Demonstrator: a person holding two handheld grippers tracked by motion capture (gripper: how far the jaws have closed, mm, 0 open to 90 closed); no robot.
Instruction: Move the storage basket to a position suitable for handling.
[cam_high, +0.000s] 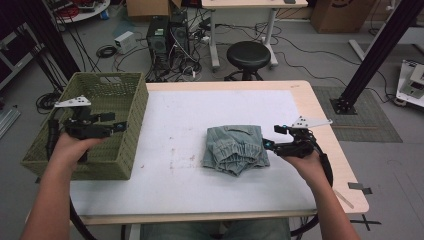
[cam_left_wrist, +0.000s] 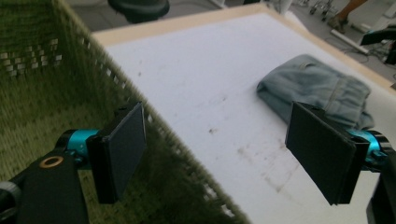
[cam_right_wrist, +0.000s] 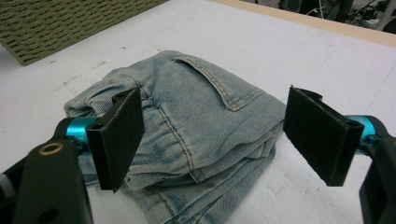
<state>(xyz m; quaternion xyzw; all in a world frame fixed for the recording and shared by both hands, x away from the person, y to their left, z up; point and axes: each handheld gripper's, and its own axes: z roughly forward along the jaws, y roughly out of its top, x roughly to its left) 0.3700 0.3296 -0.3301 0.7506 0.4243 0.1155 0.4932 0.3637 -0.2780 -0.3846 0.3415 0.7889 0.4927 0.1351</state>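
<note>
So far we have the folded jeans (cam_high: 235, 149) lying toward the table's (cam_high: 175, 200) right edge; our right gripper (cam_high: 272, 138) and left gripper (cam_high: 117, 122) are both released, and moving them into the basket (cam_high: 131, 135) at the left edge remains.

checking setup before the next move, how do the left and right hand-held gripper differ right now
The left hand-held gripper hovers over the green basket, while the right hand-held gripper sits beside the folded jeans. In its own view the left one's jaws frame the basket wall and bare table; the right one's frame the jeans. Both have open jaws and hold nothing.
</note>
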